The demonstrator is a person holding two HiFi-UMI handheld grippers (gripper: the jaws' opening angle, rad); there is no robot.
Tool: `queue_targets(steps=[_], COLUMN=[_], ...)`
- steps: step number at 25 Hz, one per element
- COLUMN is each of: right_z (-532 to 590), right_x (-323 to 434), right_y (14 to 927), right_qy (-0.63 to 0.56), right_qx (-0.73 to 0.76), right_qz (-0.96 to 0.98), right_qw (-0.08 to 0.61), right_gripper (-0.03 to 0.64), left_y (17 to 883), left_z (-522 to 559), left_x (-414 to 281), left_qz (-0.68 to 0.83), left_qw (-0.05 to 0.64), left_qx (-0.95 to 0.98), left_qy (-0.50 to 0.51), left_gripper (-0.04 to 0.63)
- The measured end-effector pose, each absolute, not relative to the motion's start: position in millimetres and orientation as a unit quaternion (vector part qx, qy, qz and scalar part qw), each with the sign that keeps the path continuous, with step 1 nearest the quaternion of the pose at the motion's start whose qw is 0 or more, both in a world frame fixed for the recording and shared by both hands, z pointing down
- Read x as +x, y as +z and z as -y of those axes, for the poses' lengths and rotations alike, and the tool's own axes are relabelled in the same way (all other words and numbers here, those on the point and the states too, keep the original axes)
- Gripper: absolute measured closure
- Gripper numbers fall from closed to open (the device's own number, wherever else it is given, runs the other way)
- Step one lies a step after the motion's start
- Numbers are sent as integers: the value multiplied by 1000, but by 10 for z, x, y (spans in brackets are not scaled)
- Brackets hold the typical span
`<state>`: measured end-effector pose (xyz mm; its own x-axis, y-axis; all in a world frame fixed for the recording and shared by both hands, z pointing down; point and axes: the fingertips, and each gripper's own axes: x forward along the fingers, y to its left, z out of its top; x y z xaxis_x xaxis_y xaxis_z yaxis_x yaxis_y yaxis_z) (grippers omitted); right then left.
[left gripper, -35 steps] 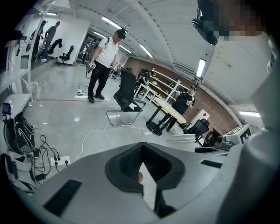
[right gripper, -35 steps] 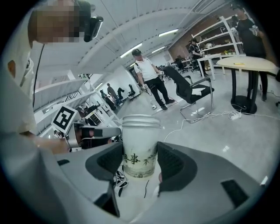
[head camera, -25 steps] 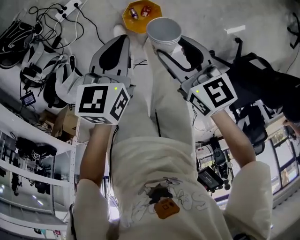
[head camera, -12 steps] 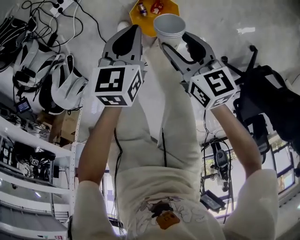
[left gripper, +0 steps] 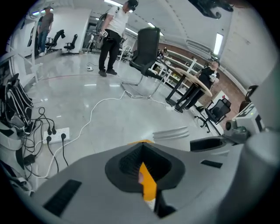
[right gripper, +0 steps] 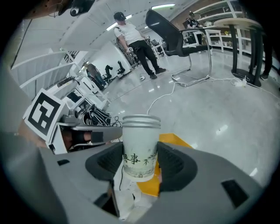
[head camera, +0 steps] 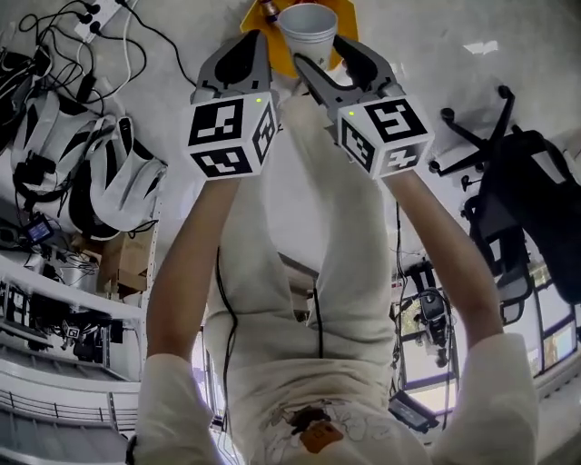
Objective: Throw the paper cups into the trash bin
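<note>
The right tongs (right gripper: pixel 140 151) gripped a stack of white paper cups (head camera: pixel 307 25) upright above an orange bin (right gripper: pixel 176 142) on the floor. The left tongs (head camera: pixel 257 41) were closed and empty, just beside them

Pale, glossy grey floor (head camera: pixel 436 73), streaked with ceiling-light reflections. Standing on it at the far side: 1 orange trash bin (head camera: pixel 252 25). Along the left edge, by the shelving: 1 white power strip (left gripper: pixel 59 134) with black plugs, a tangle of black cables (head camera: pixel 64 32), white-and-black shell-shaped gear (head camera: pixel 118 177) in a heap, 1 cardboard box (head camera: pixel 127 259). Toward the right edge: 1 black office chair (head camera: pixel 522 182) on a star base. Farther out across the open middle: 1 white cable (left gripper: pixel 90 118) snaking along, another black chair (left gripper: pixel 146 48), dark table legs (left gripper: pixel 186 94).
</note>
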<state>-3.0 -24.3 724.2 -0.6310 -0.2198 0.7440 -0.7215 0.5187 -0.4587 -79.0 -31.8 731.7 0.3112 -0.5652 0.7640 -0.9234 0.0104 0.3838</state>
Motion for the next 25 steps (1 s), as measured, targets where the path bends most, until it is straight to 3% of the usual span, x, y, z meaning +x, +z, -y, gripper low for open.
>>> queue_targets(steps=[6,18,20,25], right_z=[118,67,50,-66], right_x=[-3,15,34,172], right_y=[7964,8834,8890,8755], right_qy=[415,454,471,522], right_qx=[303,325,325,348], right_qz=[786,732,721,683], right_qw=[344,390,390,375], right_gripper=[360,359,298,284], left_y=[7902,8633,8693,8513], left_z=[241,191,189,211], left_x=[-717,-711,-701,-681], left_qz=[536,516,512,508], left_qw=[482,480,484,486], left_qx=[657,645,641,643], left_qy=[219,296,305,305], left_gripper=[589,589,589,589])
